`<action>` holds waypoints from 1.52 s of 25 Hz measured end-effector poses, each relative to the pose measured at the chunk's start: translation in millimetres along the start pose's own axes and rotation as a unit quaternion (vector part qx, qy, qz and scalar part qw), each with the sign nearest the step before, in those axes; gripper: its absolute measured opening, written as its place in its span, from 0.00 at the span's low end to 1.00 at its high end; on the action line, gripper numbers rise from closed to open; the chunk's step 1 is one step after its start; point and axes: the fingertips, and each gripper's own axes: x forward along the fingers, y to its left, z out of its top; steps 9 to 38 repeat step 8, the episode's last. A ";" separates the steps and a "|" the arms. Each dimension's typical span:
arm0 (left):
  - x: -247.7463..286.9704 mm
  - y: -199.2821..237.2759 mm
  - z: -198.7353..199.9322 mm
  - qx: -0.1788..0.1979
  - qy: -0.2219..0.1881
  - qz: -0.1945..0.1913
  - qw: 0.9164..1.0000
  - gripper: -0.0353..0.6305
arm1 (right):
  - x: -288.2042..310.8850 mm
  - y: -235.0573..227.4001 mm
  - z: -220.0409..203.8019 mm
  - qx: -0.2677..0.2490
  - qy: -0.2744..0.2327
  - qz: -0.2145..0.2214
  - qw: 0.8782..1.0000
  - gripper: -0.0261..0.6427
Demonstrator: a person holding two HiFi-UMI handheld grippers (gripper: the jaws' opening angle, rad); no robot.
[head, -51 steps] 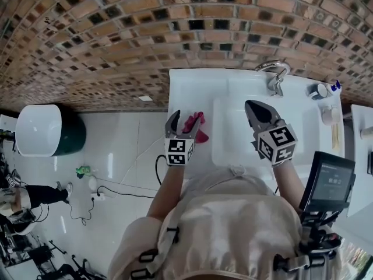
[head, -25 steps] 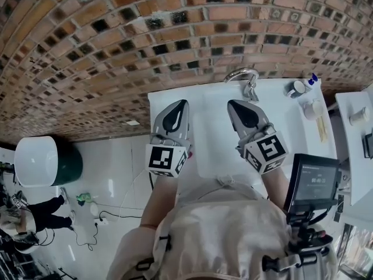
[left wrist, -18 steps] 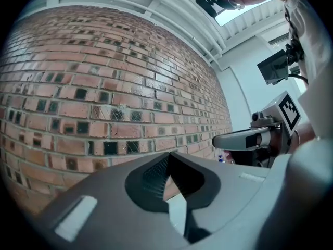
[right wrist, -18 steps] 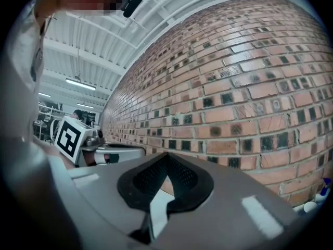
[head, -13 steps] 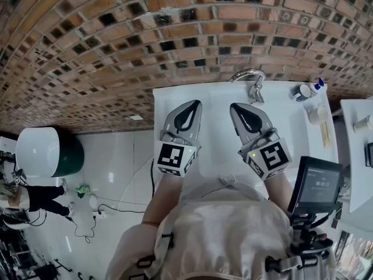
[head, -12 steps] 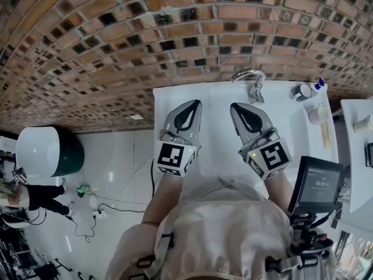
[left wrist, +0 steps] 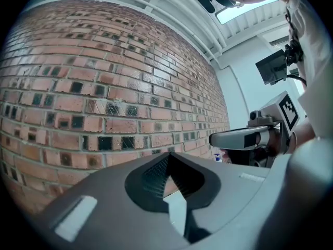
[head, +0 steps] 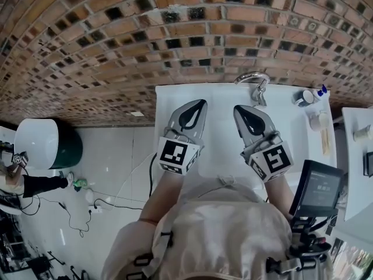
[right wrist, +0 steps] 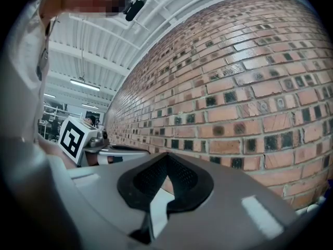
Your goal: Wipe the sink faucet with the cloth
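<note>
Left claw (left wrist: 167,155): jaws pressed together at the tips, nothing between them; only a pale surface shows through the dark cut-out behind the tips. Right claw (right wrist: 166,157): likewise narrow, jaws closed tip to tip and holding nothing. In the head view both claws are held level, side by side and apart from each other, above the white sink (head: 219,134), pointing toward the brick wall (head: 116,34). The faucet (head: 254,80), a chrome arched spout, stands at the sink's back edge against the wall, beyond the right claw's tip and clear of it. The cloth cannot be made out in any view. Near the right end of the bench (head: 169,95) stand a cup (head: 302,98) and a blue-capped bottle (head: 322,90). A small screen (head: 319,186) sits at the person's right. A white round container (head: 36,143) stands on the tiled floor (head: 116,150) at left.
</note>
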 end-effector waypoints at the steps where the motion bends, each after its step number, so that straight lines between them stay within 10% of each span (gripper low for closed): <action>1: 0.4 -0.5 1.0 0.001 -0.002 -0.002 1.000 0.06 | 0.1 -0.7 0.1 0.000 0.000 -0.001 1.000 0.02; 38: -0.1 -9.4 5.0 0.003 -0.005 -0.023 1.000 0.06 | -1.6 0.0 -2.7 0.000 0.007 -0.004 1.000 0.02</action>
